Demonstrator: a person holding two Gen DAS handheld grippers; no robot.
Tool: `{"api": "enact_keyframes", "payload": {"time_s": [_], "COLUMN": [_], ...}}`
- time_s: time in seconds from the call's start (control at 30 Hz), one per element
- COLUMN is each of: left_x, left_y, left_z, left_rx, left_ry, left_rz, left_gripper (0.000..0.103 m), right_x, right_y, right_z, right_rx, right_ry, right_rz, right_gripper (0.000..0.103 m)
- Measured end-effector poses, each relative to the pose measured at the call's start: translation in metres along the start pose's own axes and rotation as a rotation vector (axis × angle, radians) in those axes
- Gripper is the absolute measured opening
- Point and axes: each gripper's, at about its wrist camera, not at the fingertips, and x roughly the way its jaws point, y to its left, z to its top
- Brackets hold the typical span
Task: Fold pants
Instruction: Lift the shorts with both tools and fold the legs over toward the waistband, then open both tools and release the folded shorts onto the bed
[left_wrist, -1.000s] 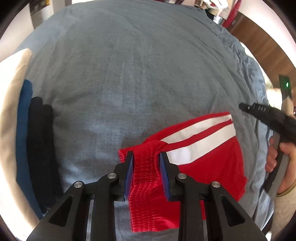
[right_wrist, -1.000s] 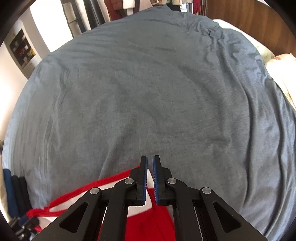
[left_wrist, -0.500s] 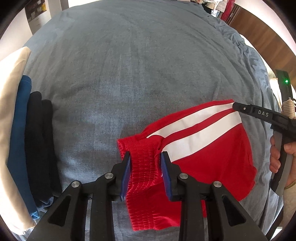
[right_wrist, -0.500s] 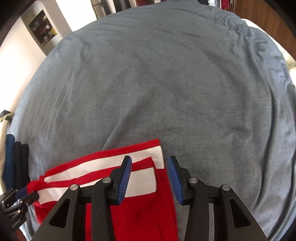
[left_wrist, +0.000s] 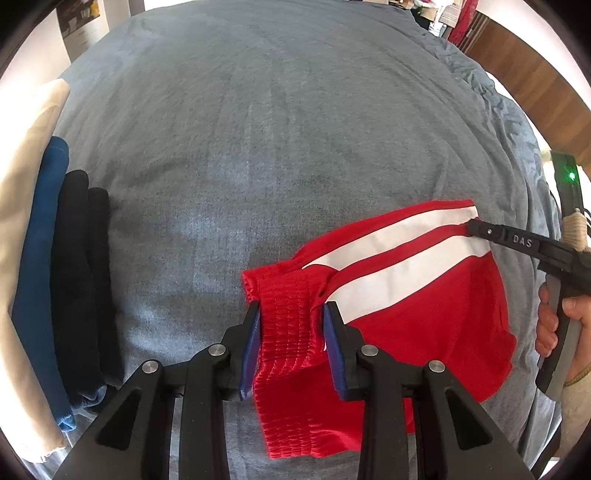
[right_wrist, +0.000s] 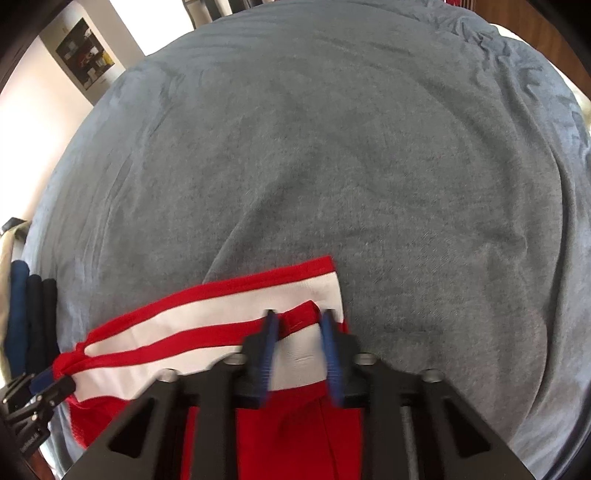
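Red pants (left_wrist: 406, 332) with two white side stripes lie folded on the grey-blue bed (left_wrist: 295, 129). My left gripper (left_wrist: 291, 306) holds the ribbed red waistband (left_wrist: 288, 339) between its blue pads; its jaws are opening slightly, still on the cloth. In the right wrist view my right gripper (right_wrist: 299, 317) is closing on the striped hem of the pants (right_wrist: 184, 332), where a red fold puckers up between the pads. The right gripper's tip (left_wrist: 472, 225) also shows at the stripes' far end, and the left gripper (right_wrist: 55, 384) appears at the waistband corner.
A stack of folded clothes (left_wrist: 74, 277), cream, blue and black, lies along the bed's left edge, also seen as folded clothes (right_wrist: 33, 325). A person's hand (left_wrist: 554, 325) grips the right tool's handle. A wooden headboard (left_wrist: 517, 74) runs along the far right. The bed (right_wrist: 332, 147) stretches beyond the pants.
The right gripper came down onto the striped hem, opened wide, then closed on it. The pants now lie spread further right. The left gripper kept its grip and place.
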Motion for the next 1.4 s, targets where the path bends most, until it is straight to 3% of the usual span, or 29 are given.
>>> {"api": "enact_keyframes", "payload": {"time_s": [0.13,0.33,0.43,0.53,0.73,1.03,1.4], "left_x": [-0.004,-0.009,-0.008,-0.003,0.005,0.019,0.028], "left_y": [0.002,0.000,0.000,0.003,0.005,0.011,0.014], "left_z": [-0.001,0.000,0.003,0.007,0.011,0.017,0.020], "left_rx": [-0.016,-0.011,-0.009,-0.022,-0.005,-0.028,-0.022], "left_ry": [-0.008,-0.038,-0.056,-0.059,-0.074,-0.074,-0.085], "left_rz": [-0.009,-0.033,-0.046,-0.070,-0.052,-0.041,0.024], "left_gripper": [0.034,0.039,0.040,0.041,0.043,0.044,0.052], "right_x": [-0.018,-0.061,-0.063,-0.054,-0.043,-0.023,0.006], "right_y": [0.002,0.003,0.000,0.005,0.003,-0.001,-0.005], "right_z": [-0.006,-0.005,0.002,0.010,0.019,0.031,0.033], "right_rx": [-0.001,0.040,0.037,0.025,0.016,0.028,0.019], "right_ry": [-0.051,-0.186,-0.206,-0.205,-0.212,-0.210,-0.122], "right_rz": [-0.008,-0.041,-0.055,-0.062,-0.127,-0.158,-0.188], "right_gripper": [0.011,0.010,0.010,0.010,0.010,0.010,0.013]}}
